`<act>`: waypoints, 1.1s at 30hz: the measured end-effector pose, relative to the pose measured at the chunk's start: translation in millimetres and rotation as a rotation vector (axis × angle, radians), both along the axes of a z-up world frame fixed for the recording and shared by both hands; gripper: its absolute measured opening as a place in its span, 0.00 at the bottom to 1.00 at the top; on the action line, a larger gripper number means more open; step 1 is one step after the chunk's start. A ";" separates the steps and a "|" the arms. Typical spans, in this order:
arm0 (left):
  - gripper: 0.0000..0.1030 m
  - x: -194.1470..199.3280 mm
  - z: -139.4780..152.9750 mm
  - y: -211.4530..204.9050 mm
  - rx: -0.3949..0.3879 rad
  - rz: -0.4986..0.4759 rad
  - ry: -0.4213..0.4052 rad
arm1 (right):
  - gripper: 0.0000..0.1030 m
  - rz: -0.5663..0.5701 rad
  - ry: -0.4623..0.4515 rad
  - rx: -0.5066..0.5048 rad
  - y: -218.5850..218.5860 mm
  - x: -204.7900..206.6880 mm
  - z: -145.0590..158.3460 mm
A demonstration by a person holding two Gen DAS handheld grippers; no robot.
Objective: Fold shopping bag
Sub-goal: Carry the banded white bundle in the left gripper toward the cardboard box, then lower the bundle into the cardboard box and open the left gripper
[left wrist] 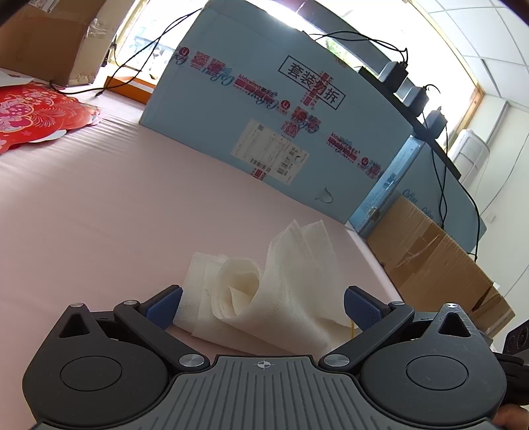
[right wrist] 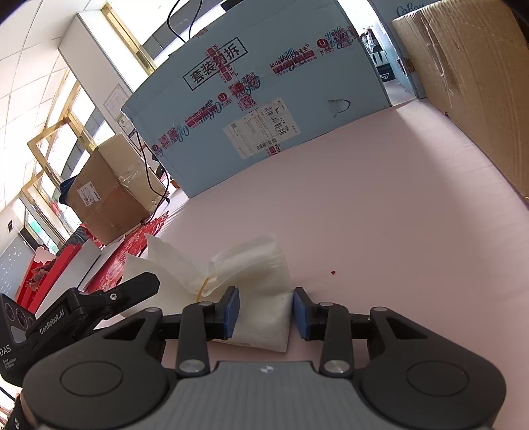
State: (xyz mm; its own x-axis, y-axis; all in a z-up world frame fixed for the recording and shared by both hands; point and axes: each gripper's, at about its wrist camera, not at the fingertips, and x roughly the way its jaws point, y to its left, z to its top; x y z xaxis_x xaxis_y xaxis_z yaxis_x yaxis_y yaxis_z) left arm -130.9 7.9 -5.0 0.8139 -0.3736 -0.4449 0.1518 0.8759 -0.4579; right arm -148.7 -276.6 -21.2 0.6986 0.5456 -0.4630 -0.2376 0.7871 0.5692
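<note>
White crinkled shopping bag point(left wrist: 261, 291) lies bunched on the pink table point(left wrist: 99, 205), between the spread-wide jaws of the left gripper point(left wrist: 263, 307); at the right gripper point(right wrist: 266, 312), also released, it spreads toward eleven o'clock

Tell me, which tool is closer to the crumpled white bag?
Right. The right tool straddles the white bag's corner; the left tool is open just before it.

Pink desk point(left wrist: 99, 205). Large light-blue box point(left wrist: 264, 109) at back, printed tape and shipping label point(left wrist: 269, 150). Brown cardboard boxes point(right wrist: 109, 198) at both sides. Black cables point(left wrist: 443, 172). Bright windows point(right wrist: 62, 132), gold frames. White tiled ceiling point(left wrist: 479, 29).
</note>
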 end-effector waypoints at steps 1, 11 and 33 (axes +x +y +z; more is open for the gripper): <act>1.00 -0.1 0.9 -1.7 0.010 -0.002 0.001 | 0.32 -0.003 0.000 0.001 -0.5 -0.3 -0.1; 0.99 -0.4 18.5 -21.7 -0.026 -0.080 -0.058 | 0.29 -0.086 -0.034 0.081 -29.4 -9.3 10.9; 1.00 47.4 131.4 -230.9 -0.039 -0.552 -0.566 | 0.34 -0.556 -0.520 -0.074 -188.1 -47.8 119.9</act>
